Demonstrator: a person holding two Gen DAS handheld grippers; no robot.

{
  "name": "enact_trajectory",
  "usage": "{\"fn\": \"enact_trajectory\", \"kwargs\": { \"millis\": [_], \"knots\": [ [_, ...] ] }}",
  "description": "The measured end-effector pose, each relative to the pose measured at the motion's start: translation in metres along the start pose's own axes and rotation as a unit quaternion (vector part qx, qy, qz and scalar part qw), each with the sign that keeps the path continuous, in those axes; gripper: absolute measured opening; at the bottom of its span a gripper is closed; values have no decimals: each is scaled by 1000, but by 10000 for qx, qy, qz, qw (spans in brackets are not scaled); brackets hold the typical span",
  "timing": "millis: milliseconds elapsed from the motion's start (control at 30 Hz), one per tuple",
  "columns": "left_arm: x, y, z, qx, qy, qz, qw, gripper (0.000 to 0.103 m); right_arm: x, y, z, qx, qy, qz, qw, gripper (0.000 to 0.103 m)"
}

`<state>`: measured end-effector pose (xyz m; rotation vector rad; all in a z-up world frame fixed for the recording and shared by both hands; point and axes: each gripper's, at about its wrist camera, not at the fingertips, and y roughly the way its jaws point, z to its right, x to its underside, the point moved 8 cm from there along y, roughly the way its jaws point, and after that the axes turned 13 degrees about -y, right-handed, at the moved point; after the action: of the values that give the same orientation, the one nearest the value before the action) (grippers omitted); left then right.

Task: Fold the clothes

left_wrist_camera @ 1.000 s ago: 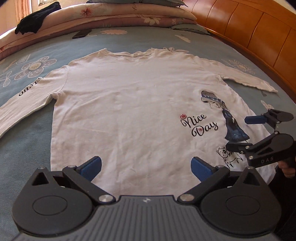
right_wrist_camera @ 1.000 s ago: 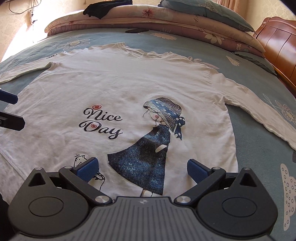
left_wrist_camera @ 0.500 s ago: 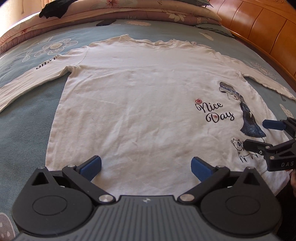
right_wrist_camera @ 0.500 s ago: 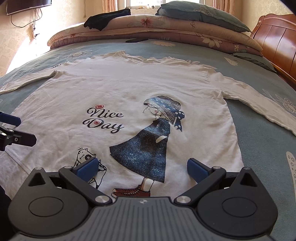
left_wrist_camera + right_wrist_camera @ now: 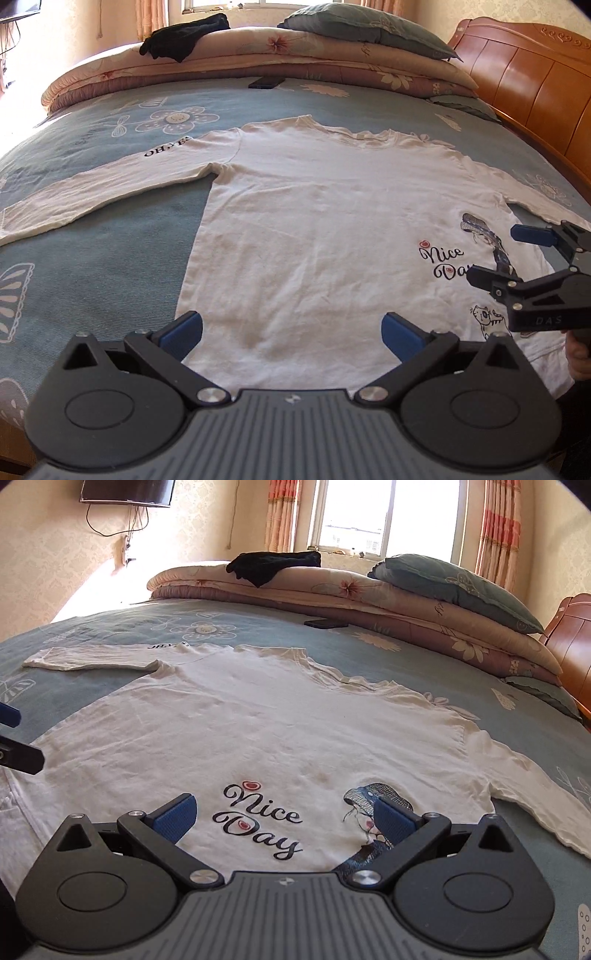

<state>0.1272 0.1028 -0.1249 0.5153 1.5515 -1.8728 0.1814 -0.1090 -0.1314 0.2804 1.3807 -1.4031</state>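
Your left gripper (image 5: 291,328) hangs over the hem of the white long-sleeved shirt (image 5: 325,229), its blue pads spread wide and gripping nothing. Your right gripper (image 5: 282,814) is just as wide and just as empty above the "Nice Day" print (image 5: 260,819) (the girl in the hat sits beside its right pad). The shirt lies flat, front up, sleeves out to both sides, on the blue flowered bedspread (image 5: 110,266), with folded quilts (image 5: 369,602) stacked beyond the collar.

We note soft matt white cotton-like shirt (image 5: 325,229) with faint creases, matt blue printed bedsheet (image 5: 110,266), glossy varnished wooden headboard (image 5: 535,85), matt black plastic left gripper (image 5: 291,332) with shiny metal pins.
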Motion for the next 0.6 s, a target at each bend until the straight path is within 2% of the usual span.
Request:
{"fn": "enact_trajectory", "kwargs": {
  "millis": [100, 133, 233, 333, 433, 533, 600],
  "knots": [
    [-4, -12, -13, -74, -269, 82, 9996, 102, -1, 35, 6, 4, 344, -451, 9984, 103],
    [-4, -14, -15, -91, -311, 92, 9994, 102, 7, 45, 8, -78, 674, -761, 9948, 103],
    [-3, -17, -20, -156, -359, 149, 9991, 102, 19, 29, 0, 3, 899, -714, 9934, 103],
    [-5, -15, -18, -124, -351, 181, 9991, 102, 34, 1, -21, -60, 723, -727, 9947, 103],
    [-10, -12, -11, -89, -272, 237, 9993, 102, 29, -10, -27, -214, 566, -640, 9961, 103],
    [-15, -11, -3, -6, -242, 290, 9993, 102, 16, -5, -15, 94, 531, -492, 9973, 103],
    [-16, -13, 0, 61, -226, 327, 9992, 102, 19, 8, -10, 62, 719, -755, 9945, 103]
  ]
}}
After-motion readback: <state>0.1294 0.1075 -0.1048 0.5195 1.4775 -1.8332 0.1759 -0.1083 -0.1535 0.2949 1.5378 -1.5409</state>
